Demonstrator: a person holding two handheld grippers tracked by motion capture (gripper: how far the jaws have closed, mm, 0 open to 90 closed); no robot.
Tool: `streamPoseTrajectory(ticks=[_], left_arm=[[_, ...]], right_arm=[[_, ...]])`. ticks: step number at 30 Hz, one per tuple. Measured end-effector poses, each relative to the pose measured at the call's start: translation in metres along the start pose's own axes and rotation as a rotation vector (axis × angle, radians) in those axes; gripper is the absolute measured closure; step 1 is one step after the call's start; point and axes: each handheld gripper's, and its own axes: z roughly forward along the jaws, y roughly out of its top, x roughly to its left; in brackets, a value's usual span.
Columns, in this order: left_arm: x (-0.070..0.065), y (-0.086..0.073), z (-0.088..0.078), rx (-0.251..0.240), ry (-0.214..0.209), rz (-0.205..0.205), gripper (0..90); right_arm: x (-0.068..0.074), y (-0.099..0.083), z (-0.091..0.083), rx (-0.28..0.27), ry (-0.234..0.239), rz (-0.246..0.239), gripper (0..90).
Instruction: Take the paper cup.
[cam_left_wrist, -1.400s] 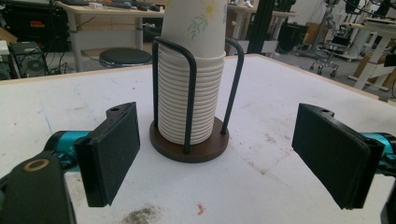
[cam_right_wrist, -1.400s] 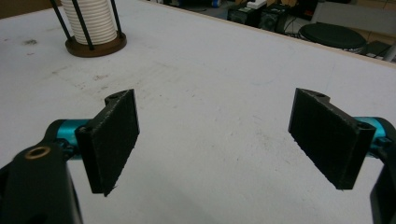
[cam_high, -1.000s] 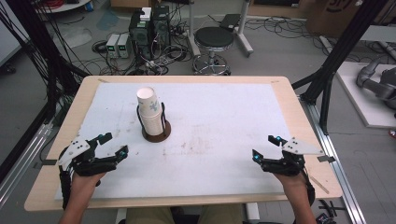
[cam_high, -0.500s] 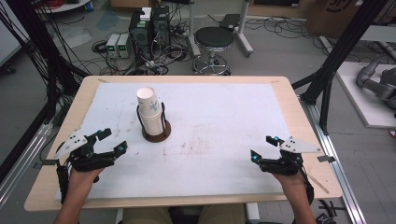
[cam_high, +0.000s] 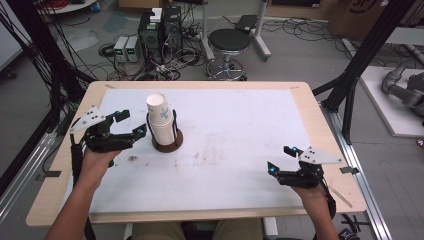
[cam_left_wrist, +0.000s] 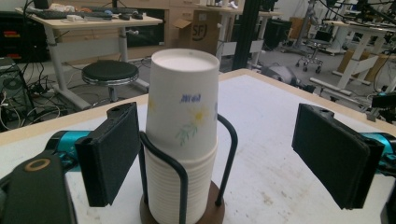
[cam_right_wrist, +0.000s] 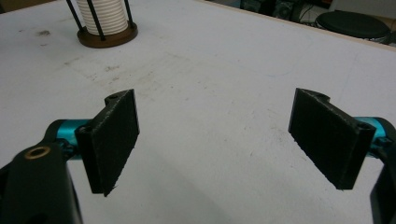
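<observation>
The left gripper (cam_high: 131, 124), jaws apart, sits just beside a stack of paper cups (cam_left_wrist: 183, 140) in a wire holder (cam_left_wrist: 184, 182); the top cup bears a flower and illegible blue lettering. The right gripper (cam_high: 284, 159), jaws apart, hovers over the table (cam_high: 240, 125), well apart from the stack. A far box (cam_left_wrist: 201, 29) reads "SF".

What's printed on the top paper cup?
A yellow flower with green stem and small blue lettering on the white top cup, clearest in the left gripper view.

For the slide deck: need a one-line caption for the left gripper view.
Left gripper open, jaws flanking an upside-down paper cup stack in its wire holder on the white table.
</observation>
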Motion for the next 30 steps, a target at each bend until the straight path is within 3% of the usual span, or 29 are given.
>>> streamPoseTrajectory(ticks=[9, 14, 24, 30], left_arm=[[0.007, 0.029, 0.030, 0.069, 0.025, 0.007, 15.1], [0.011, 0.036, 0.044, 0.095, 0.042, 0.016, 15.1], [0.014, 0.037, 0.071, 0.157, 0.057, 0.030, 15.9], [0.014, 0.035, 0.076, 0.176, 0.058, 0.048, 26.4]], right_arm=[[0.000, 0.000, -0.002, -0.003, 0.005, 0.000, 16.4], [0.000, 0.000, -0.001, 0.003, 0.009, -0.001, 16.4], [-0.001, -0.001, 0.000, 0.005, 0.013, 0.000, 16.4], [-0.001, -0.001, 0.000, 0.008, 0.017, 0.003, 16.4]])
